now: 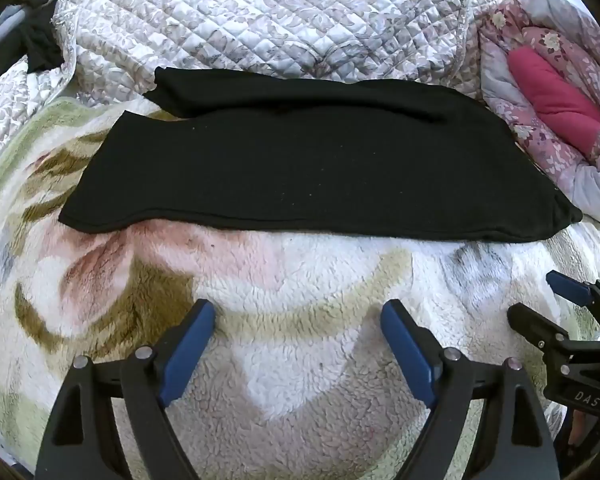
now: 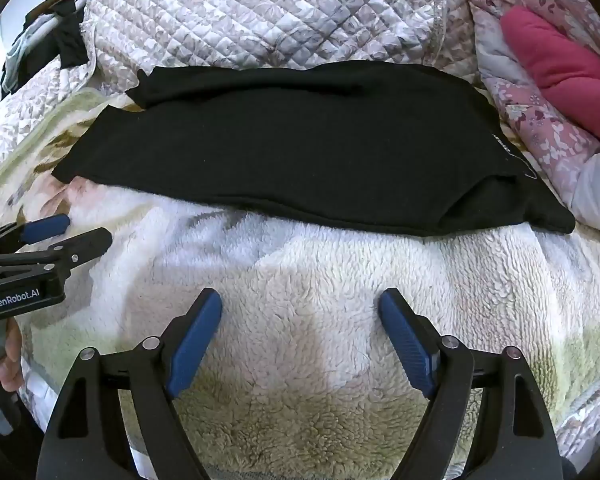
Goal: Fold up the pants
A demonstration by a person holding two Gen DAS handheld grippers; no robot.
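Note:
Black pants [image 1: 300, 168] lie flat across a fleecy floral blanket [image 1: 284, 280], legs stacked lengthwise, cuffs at the left, waist end at the right; they also show in the right wrist view [image 2: 300, 152]. My left gripper [image 1: 298, 312] is open and empty, hovering over the blanket in front of the pants' near edge. My right gripper [image 2: 300, 300] is open and empty, also short of the near edge. The right gripper appears at the right edge of the left wrist view [image 1: 540, 296], and the left gripper at the left edge of the right wrist view [image 2: 88, 228].
A quilted grey-white cover [image 1: 260, 12] is piled behind the pants. A pink floral duvet with a magenta lining [image 1: 556, 100] lies at the right. Dark clothing [image 1: 40, 40] hangs at the far left.

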